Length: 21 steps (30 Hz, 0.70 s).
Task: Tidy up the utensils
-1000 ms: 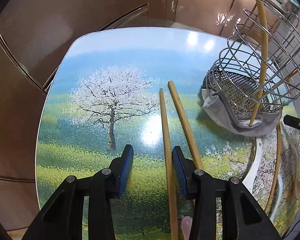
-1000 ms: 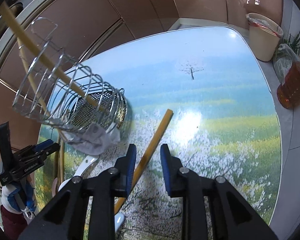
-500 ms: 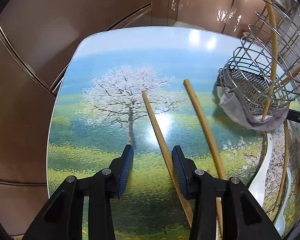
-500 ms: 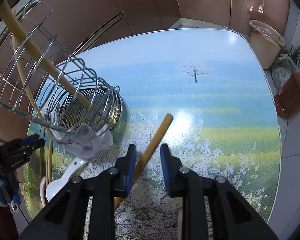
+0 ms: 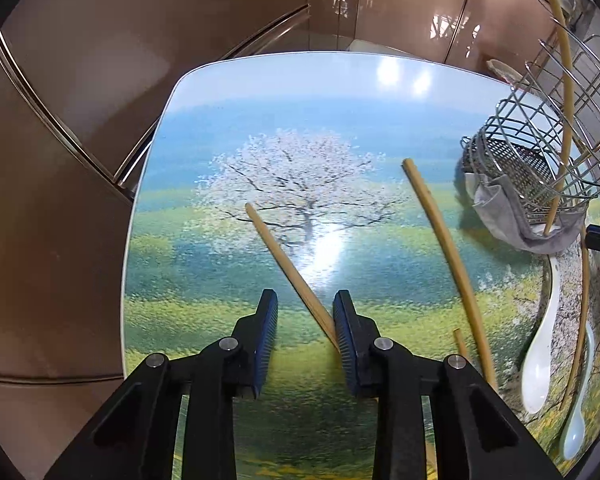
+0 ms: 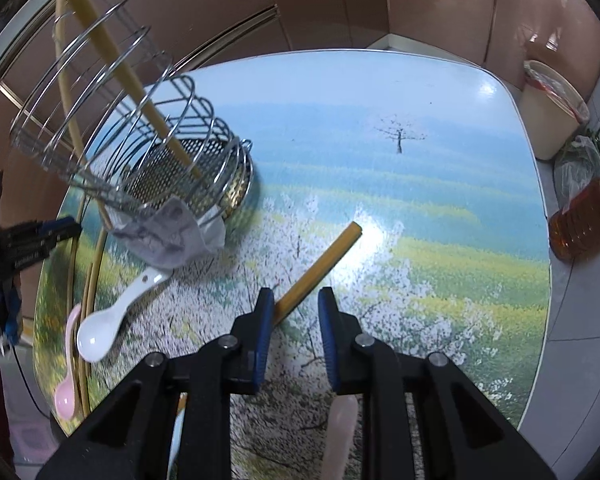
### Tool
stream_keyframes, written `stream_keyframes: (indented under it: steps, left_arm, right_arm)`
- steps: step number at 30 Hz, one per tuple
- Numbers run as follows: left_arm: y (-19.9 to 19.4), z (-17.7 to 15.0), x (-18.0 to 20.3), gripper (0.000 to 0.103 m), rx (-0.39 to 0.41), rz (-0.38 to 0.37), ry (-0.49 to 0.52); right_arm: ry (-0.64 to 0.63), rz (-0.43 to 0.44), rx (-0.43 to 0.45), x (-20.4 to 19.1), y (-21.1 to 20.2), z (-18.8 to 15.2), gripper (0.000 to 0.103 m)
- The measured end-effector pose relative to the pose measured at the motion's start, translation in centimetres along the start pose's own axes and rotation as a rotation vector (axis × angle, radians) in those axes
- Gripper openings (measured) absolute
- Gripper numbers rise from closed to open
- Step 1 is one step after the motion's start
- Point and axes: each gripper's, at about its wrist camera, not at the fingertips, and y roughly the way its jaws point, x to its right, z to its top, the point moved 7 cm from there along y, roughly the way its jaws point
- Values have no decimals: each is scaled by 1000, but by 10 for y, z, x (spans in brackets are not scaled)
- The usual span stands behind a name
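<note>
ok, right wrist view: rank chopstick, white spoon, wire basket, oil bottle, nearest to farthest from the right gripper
1. chopstick, between the right gripper fingers
2. white spoon, left
3. wire basket, upper left
4. oil bottle, far right, off the table

The table (image 5: 228,128) is glossy and smooth with a printed landscape; the chopsticks (image 5: 288,268) look like matt wood; the holder (image 6: 148,152) is shiny wire metal over crumpled grey cloth (image 6: 168,236); the white spoon (image 6: 112,320) is glossy, as are the brown cabinets (image 5: 100,60)
</note>
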Motion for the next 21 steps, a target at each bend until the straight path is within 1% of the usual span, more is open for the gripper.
stream_keyframes:
  steps: [6,12,16,17,21]
  left_arm:
    - [3,3,-4,28,-1,13,35]
    - [3,-1,-6,28,2,22,39]
    - [1,0,-4,25,2,26,49]
    - [1,1,-4,24,1,30,57]
    - [-2,4,4,19,1,46,88]
  right_arm:
    - [-59,-9,-31,5,-6,-12,21]
    - [-88,-29,-19,13,-8,-9,21]
    - [-137,-4,-3,3,-2,1,21]
    - [-158,11,-1,-2,0,0,21]
    - [-257,27,-11,-19,4,-5,21]
